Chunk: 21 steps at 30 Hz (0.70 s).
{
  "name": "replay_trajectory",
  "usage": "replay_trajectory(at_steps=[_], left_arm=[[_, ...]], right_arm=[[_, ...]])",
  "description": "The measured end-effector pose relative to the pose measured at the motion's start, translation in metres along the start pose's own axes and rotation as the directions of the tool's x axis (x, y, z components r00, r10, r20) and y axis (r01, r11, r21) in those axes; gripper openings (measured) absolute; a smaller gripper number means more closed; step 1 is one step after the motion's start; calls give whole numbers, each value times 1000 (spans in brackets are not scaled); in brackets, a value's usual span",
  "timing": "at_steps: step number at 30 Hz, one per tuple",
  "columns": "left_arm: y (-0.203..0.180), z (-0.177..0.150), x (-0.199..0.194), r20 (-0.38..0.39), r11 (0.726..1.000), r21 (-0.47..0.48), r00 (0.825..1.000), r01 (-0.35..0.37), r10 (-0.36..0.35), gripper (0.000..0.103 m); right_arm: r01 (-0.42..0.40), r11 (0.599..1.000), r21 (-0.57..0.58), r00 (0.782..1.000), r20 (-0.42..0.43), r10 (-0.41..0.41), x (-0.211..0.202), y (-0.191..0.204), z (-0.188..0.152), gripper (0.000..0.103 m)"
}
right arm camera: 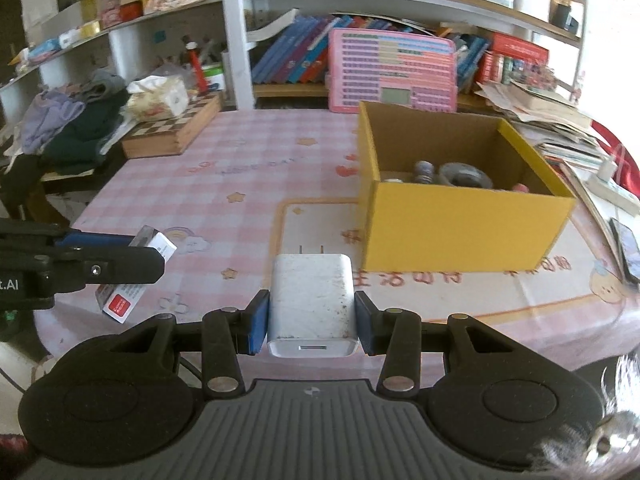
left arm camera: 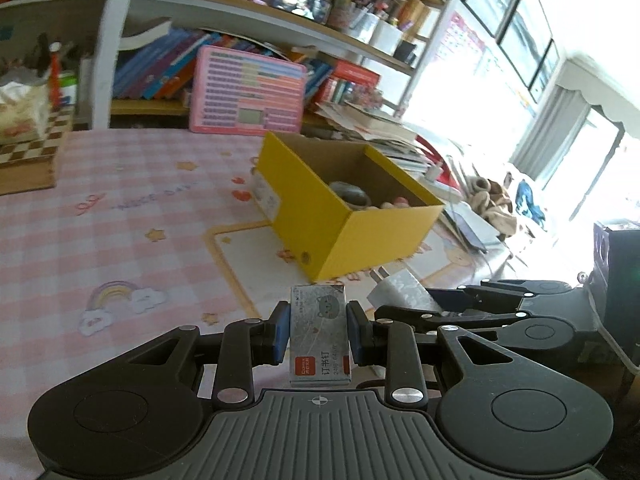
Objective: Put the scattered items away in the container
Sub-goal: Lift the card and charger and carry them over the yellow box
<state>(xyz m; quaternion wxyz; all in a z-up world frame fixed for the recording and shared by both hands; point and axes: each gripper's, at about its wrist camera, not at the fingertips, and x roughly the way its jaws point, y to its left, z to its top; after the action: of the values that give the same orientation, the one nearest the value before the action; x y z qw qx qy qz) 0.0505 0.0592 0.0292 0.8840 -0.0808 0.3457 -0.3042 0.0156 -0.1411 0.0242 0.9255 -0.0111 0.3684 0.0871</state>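
My left gripper (left arm camera: 319,330) is shut on a small grey staple box (left arm camera: 319,336) and holds it above the pink checked tablecloth. It also shows in the right wrist view (right arm camera: 134,276). My right gripper (right arm camera: 311,320) is shut on a white USB charger plug (right arm camera: 311,304), prongs pointing forward. The charger also shows in the left wrist view (left arm camera: 400,292). The open yellow cardboard box (left arm camera: 320,228) (right arm camera: 460,232) stands ahead on the table and holds a tape roll (right arm camera: 464,174) and other small items.
A pink calculator board (right arm camera: 392,70) leans against the bookshelf behind the box. A wooden chessboard box (right arm camera: 172,130) with a tissue pack sits at the back left. Papers and a phone (right arm camera: 626,246) lie right of the box. Clothes are piled far left.
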Motion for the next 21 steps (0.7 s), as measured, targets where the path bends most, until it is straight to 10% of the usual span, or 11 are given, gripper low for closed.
replay_trajectory(at_steps=[21], left_arm=[[-69, 30, 78, -76, 990, 103, 993, 93, -85, 28]], right_arm=[[91, 987, 131, 996, -1, -91, -9, -102, -5, 41]])
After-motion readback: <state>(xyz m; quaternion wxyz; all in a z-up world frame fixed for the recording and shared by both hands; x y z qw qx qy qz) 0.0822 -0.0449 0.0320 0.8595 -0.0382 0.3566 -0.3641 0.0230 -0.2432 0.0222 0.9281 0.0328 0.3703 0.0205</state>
